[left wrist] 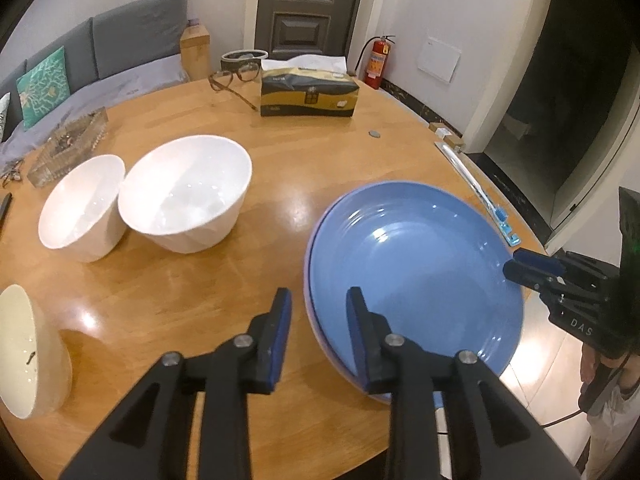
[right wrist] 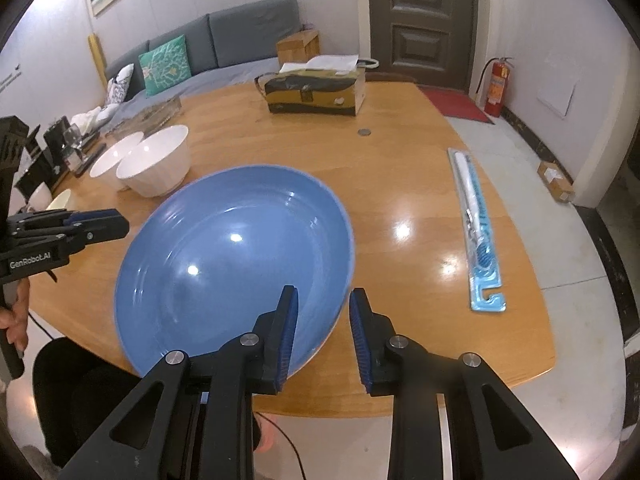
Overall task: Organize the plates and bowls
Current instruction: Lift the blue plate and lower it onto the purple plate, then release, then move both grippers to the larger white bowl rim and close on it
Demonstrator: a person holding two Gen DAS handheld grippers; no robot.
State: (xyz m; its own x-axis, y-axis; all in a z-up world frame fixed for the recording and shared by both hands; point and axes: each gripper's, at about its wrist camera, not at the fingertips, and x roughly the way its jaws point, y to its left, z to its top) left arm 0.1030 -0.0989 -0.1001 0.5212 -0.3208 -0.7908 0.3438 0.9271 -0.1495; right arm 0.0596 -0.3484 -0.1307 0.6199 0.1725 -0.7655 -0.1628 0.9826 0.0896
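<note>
A: How are the left tongs (left wrist: pixel 318 300) set?

B: A gap is kept between the two blue pads. The near rim of the blue plate (left wrist: pixel 420 276) is straddled by them: one pad is seen over the plate's inside, the other outside it above the bare bench (left wrist: pixel 192 300). No pad is seen pressed against the rim, so nothing is gripped.

A: And the right tongs (right wrist: pixel 323 300)?

B: They are likewise parted. The plate's rim at the other side is bracketed, one pad over the blue surface, the other over the wood. No contact can be made out there either.

A: Where is the plate placed?

B: It is laid on the wooden bench near the front edge, stacked on a second, paler plate (left wrist: pixel 310 312), of which only a thin rim is shown at the left. Whether the blue plate lies flat on it cannot be told.

A: And the bowls?

B: Two white bowls (left wrist: pixel 186 198) are set just beside each other to the left of the plates, well apart from both tongs. A cream bowl (left wrist: pixel 28 352) is seen at the bench's left edge.
</note>
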